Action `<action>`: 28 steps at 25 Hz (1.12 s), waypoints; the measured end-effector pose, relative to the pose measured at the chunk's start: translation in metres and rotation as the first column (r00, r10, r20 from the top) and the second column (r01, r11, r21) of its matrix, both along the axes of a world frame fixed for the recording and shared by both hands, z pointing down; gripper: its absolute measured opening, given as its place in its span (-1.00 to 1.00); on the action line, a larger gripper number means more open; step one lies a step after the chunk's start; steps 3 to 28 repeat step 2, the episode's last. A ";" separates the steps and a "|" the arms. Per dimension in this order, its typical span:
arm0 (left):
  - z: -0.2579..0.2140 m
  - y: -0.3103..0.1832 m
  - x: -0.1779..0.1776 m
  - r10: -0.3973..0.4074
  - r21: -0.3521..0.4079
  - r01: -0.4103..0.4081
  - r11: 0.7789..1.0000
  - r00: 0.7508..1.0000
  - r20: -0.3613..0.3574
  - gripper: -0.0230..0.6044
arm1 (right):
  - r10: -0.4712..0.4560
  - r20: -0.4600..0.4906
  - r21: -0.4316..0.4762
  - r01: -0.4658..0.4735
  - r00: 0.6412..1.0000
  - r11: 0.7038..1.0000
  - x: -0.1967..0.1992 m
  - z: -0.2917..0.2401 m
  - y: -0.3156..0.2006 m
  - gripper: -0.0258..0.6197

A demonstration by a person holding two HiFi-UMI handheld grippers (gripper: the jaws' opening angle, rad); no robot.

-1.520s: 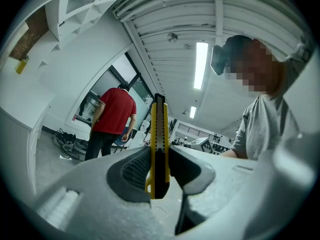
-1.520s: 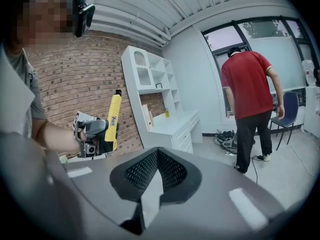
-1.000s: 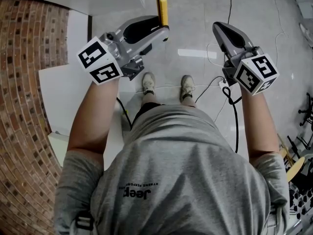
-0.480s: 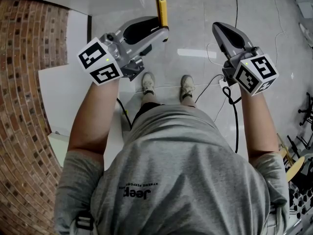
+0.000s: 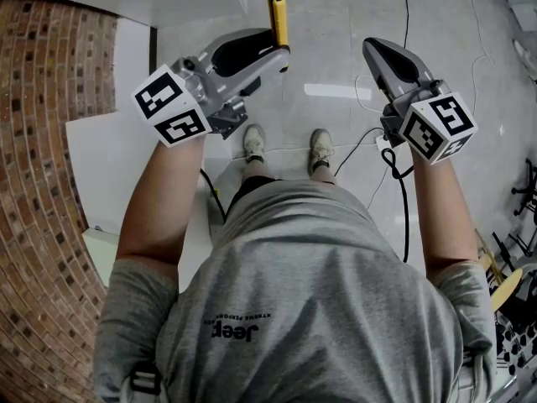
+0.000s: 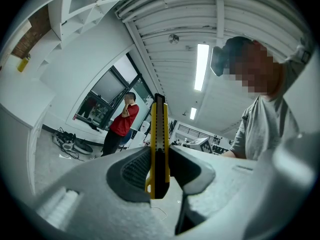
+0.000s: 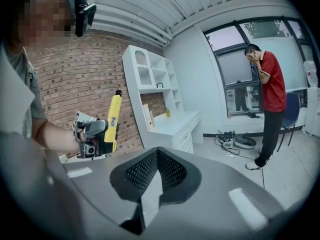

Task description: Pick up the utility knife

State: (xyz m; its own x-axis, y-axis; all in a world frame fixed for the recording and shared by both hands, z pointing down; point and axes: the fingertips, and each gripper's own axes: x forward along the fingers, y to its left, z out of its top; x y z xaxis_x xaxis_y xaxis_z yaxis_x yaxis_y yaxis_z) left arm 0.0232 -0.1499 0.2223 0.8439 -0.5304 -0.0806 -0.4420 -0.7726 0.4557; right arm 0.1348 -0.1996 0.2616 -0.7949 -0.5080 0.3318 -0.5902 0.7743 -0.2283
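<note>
The utility knife [image 5: 278, 11] is yellow with a black core, and my left gripper [image 5: 281, 49] is shut on its lower part, held up in the air over the floor. In the left gripper view the knife [image 6: 159, 144] stands upright, clamped between the two pads, its upper end well past the fingertips. My right gripper [image 5: 375, 49] hangs level with it to the right, apart from it, shut with nothing in it. From the right gripper view [image 7: 157, 154] I see the knife [image 7: 113, 119] across the gap, pointing up.
A white desk [image 5: 109, 166] and a brick wall [image 5: 42, 141] lie to the left. White shelving [image 7: 155, 84] stands behind. Cables [image 5: 394, 7] run over the grey floor. A person in a red shirt [image 7: 272, 84] stands by the windows.
</note>
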 end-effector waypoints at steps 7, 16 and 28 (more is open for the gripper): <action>0.000 -0.001 0.000 0.001 0.000 -0.001 1.000 1.000 -0.001 -0.56 | 0.000 -0.002 0.000 0.000 1.000 1.000 0.000 0.001 -0.001 -0.90; 0.000 -0.001 0.000 0.001 0.000 -0.001 1.000 1.000 -0.001 -0.56 | 0.000 -0.002 0.000 0.000 1.000 1.000 0.000 0.001 -0.001 -0.90; 0.000 -0.001 0.000 0.001 0.000 -0.001 1.000 1.000 -0.001 -0.56 | 0.000 -0.002 0.000 0.000 1.000 1.000 0.000 0.001 -0.001 -0.90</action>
